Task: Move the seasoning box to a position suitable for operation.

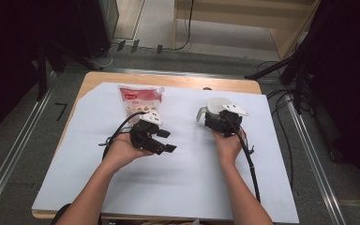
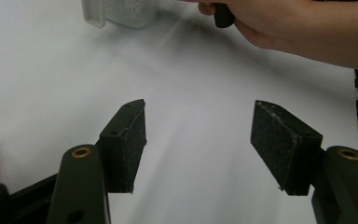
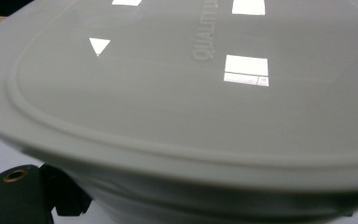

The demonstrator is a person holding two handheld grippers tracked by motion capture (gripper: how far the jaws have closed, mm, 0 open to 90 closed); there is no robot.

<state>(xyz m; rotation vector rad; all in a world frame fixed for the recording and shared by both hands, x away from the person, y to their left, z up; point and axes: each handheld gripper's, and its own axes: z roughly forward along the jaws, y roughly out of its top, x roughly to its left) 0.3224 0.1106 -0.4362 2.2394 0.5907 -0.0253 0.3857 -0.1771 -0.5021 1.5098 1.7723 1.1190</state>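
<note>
My left gripper (image 1: 168,140) lies in a hand at the middle left of the white sheet (image 1: 192,183). Its jaws point right and stand open, with nothing but bare sheet between them, as the left gripper view (image 2: 198,140) confirms. A white lidded container (image 1: 217,104) with a side handle (image 1: 200,114) stands at the back right. My right gripper (image 1: 217,117) is pushed up against it from the near side. In the right gripper view the pale lid (image 3: 182,93) looms very close, with the body between my jaws. Whether the pads press on it is hidden. The container (image 2: 121,11) holds pale granules.
A red-and-white pouch (image 1: 138,98) lies flat at the back left, just beyond my left gripper. The sheet covers a wooden table (image 1: 168,79). Black stands and cables (image 1: 286,70) crowd the floor to the right, and metal rails run along both sides.
</note>
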